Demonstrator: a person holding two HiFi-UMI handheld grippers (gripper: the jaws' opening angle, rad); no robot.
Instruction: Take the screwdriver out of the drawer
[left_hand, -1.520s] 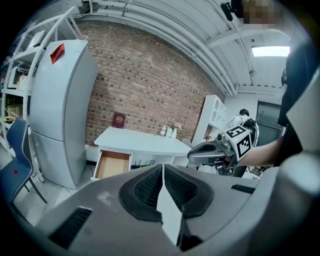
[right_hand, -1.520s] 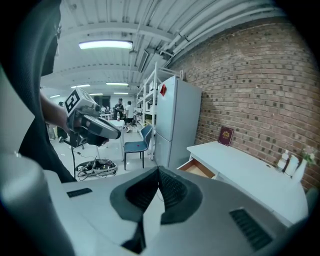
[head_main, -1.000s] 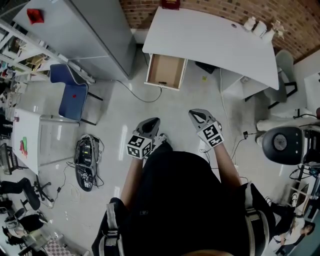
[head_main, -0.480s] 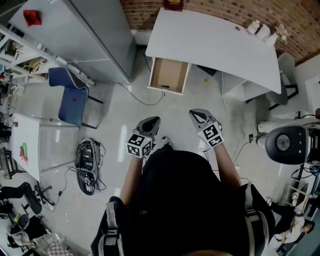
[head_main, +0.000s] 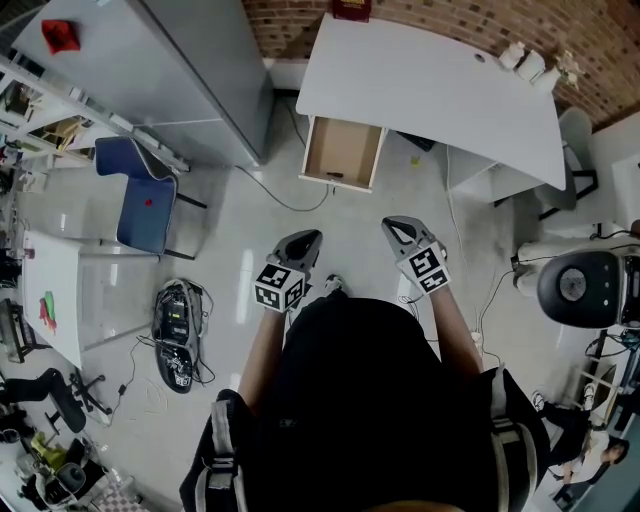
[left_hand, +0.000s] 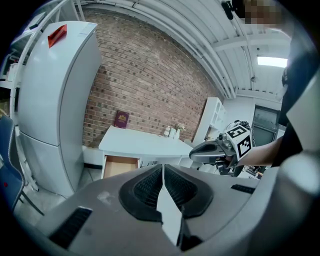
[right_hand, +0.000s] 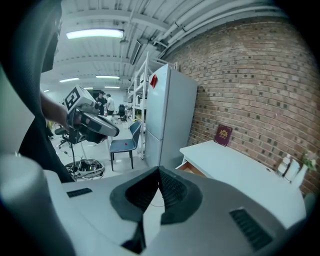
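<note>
The wooden drawer (head_main: 343, 152) stands pulled open under the white desk (head_main: 430, 80), far ahead of me across the floor. Its inside looks bare from here and I cannot make out a screwdriver. My left gripper (head_main: 303, 240) and right gripper (head_main: 397, 229) are held side by side at waist height, both shut with nothing between the jaws. In the left gripper view the left gripper (left_hand: 162, 168) points toward the drawer (left_hand: 120, 165), and the right gripper (left_hand: 207, 150) shows beside it. In the right gripper view the right gripper (right_hand: 159, 172) faces the drawer (right_hand: 192, 169) and desk (right_hand: 240, 172).
A tall grey fridge (head_main: 190, 70) stands left of the desk, with a blue chair (head_main: 145, 190) beside it. A bundle of gear and cables (head_main: 172, 325) lies on the floor at left. A cable (head_main: 290, 200) runs below the drawer. A round grey stool (head_main: 575, 290) is at right.
The desk and drawer have shifted slightly down and right in the head view as the person moves toward them. Both grippers stay shut and held as before.
</note>
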